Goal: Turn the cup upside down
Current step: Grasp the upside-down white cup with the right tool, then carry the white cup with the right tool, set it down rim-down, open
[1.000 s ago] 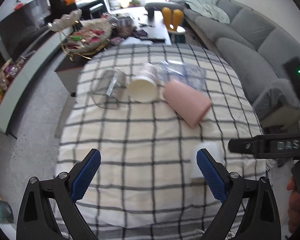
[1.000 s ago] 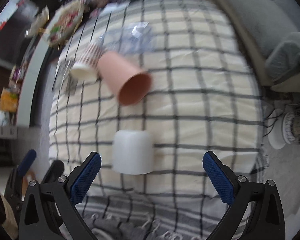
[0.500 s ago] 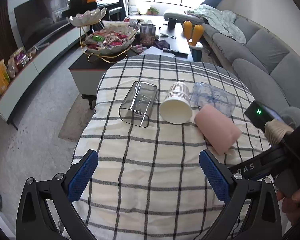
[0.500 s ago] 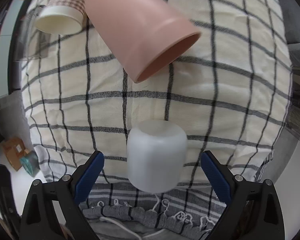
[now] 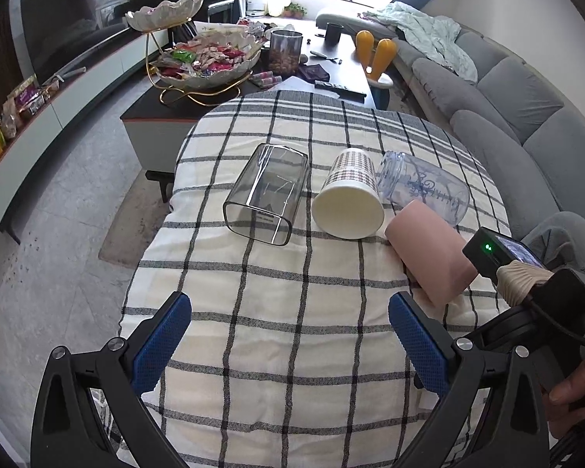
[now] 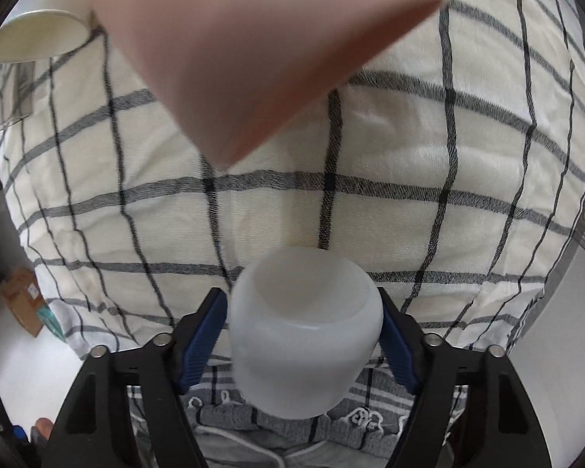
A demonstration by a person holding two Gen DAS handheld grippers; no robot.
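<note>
R gripper has blue pads pressed on both sides of the white cup, which sits between them near the table's front edge, flat end toward cam. L gripper is wide open, empty, further off. Pink cup lies close ahead; room looks tight there, freer above, I'd say.

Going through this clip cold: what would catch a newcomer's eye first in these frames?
First, the white cup pinched between the right gripper's blue pads, low in the right wrist view, with the pink cup looming on its side above it. In the left wrist view, a row of tipped-over vessels lies across the checked cloth, and the left gripper is open, holding nothing.
</note>
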